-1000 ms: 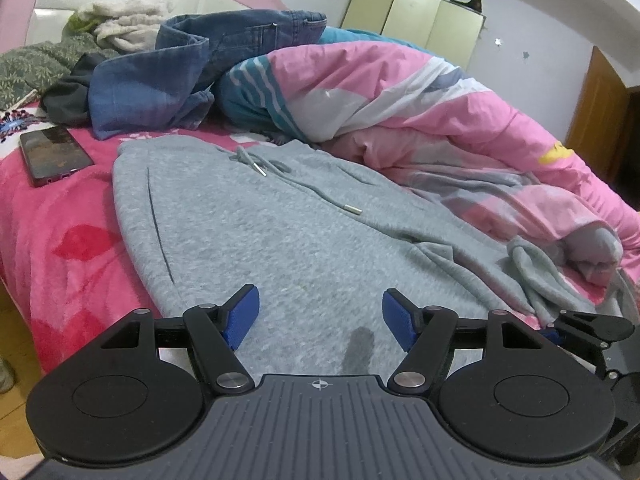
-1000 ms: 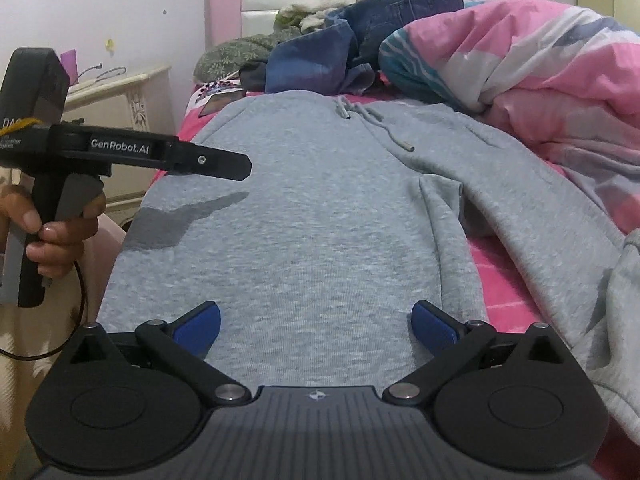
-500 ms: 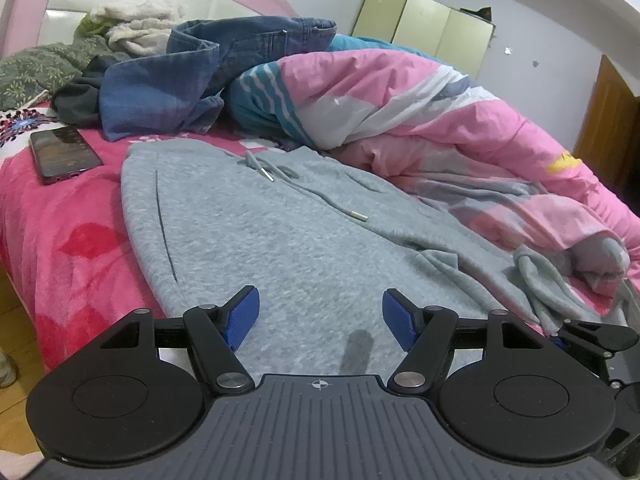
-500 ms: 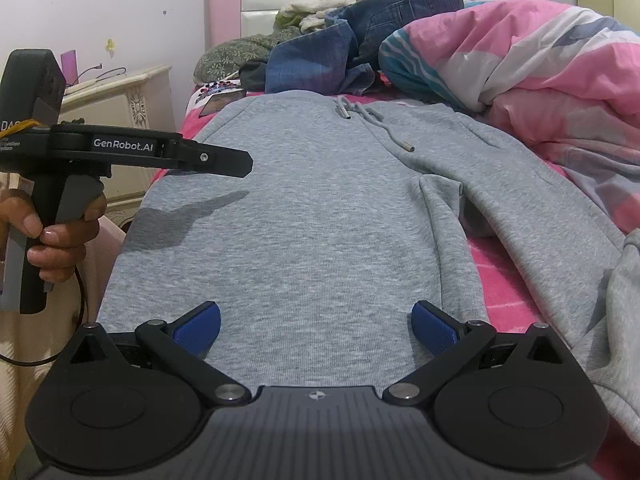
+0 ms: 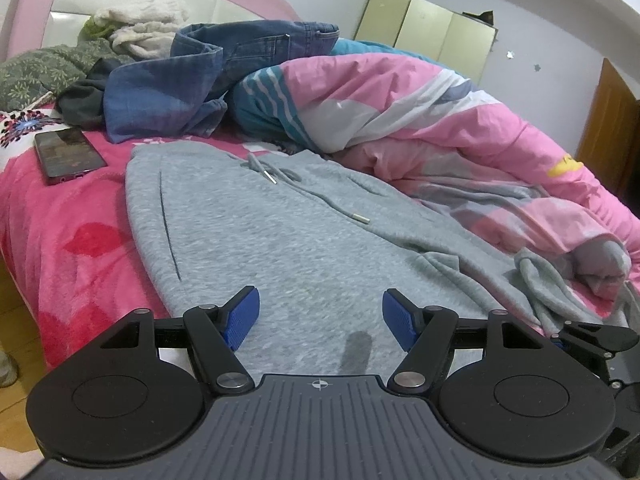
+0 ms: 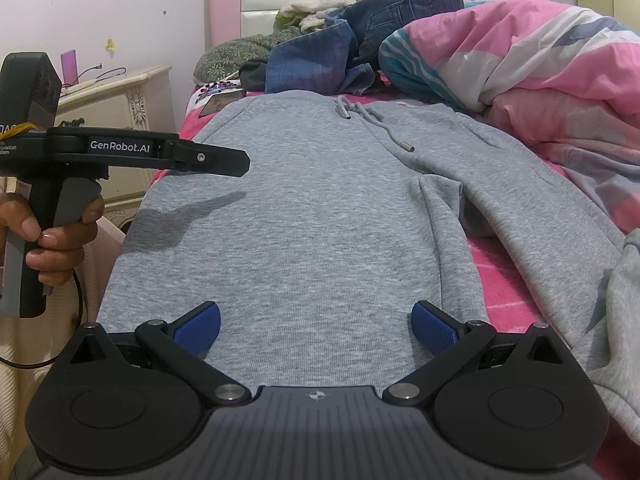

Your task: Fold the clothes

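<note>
Far sleeve of the grey hoodie [image 5: 304, 240] partly buried under the pink duvet [image 5: 460, 120], cuff out of sight. Near hem hidden behind the left gripper [image 5: 320, 320] body. Phone [image 5: 68, 154] screen too dark to read. In the right wrist view, hoodie's right side cut by the frame edge; hand [image 6: 48, 240] cropped at the left edge.

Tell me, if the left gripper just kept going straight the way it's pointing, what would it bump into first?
Most likely the flat grey fleece hoodie spread on the bed. The left gripper tilts downward with open jaws, nothing between them, and only grey fabric lies ahead. Depth is hard to judge, so exactly where on the hoodie is uncertain.
</note>
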`<state>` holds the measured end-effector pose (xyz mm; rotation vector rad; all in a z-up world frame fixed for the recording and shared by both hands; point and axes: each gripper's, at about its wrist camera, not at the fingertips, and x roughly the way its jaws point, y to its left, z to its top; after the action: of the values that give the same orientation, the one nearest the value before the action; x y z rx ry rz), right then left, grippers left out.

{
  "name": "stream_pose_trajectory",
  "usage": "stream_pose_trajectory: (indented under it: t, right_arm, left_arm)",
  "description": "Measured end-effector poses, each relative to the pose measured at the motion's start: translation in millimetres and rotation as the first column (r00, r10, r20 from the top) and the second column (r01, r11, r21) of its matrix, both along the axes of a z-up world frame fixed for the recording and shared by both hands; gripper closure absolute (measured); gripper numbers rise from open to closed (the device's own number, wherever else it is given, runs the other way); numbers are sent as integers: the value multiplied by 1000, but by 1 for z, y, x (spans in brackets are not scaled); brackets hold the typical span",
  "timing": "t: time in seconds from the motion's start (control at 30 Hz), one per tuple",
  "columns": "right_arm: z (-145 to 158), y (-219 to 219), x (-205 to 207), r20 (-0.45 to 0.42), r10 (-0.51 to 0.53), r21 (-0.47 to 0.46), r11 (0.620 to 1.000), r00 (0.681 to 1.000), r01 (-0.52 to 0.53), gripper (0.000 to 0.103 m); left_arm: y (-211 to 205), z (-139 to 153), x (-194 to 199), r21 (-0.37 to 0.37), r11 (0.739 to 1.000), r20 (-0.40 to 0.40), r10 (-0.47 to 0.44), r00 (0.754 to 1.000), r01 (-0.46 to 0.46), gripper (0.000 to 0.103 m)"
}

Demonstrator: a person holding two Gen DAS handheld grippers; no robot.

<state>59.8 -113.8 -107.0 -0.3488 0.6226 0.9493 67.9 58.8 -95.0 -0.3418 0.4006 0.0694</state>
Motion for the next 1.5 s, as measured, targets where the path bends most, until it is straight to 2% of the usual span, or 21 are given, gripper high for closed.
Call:
stream_pose_trajectory:
  t: [1.5]
  right_arm:
    - [-1, 1, -1, 4, -13, -2, 1000, 1000, 13, 0]
  left_arm:
    - [7, 2, -2, -26, 1000, 6, 10, 1000, -9, 35]
